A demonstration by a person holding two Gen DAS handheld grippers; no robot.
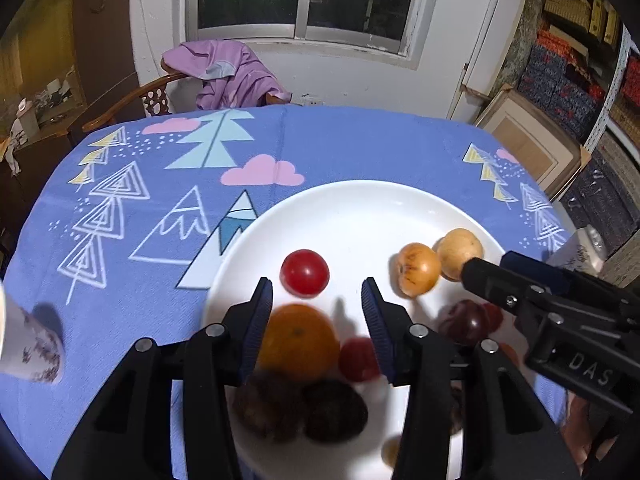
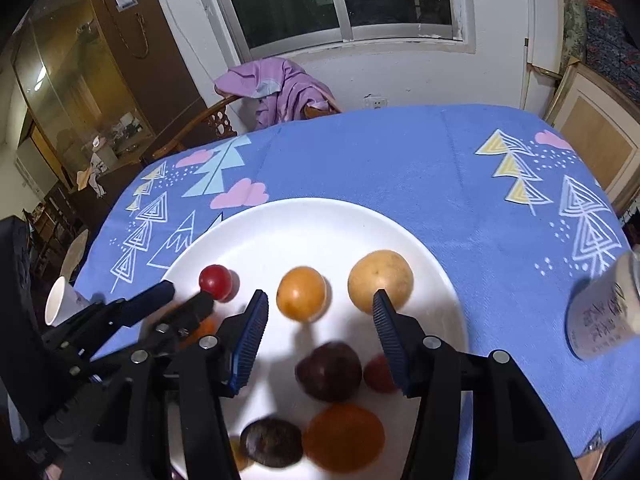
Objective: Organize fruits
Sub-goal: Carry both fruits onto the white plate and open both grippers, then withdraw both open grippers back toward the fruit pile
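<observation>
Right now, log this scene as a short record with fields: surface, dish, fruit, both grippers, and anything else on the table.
surface: table under a blue cloth
dish: white plate, holding all the fruit
fruit: red tomato, two yellow-orange fruits side by side, dark plum, orange
left gripper: open, holding nothing
right gripper: open, holding nothing
other: paper cup; can

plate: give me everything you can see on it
The plate is round, white and glossy, likely ceramic, with a shallow raised rim. It lies flat on the blue patterned tablecloth. Its far half is bare; fruit sits on the near half: a red tomato, two yellow-orange round fruits, a dark plum, an orange and more dark ones, blurred. Both grippers hang over it, jaws open, touching neither plate nor fruit as far as shows.
</observation>
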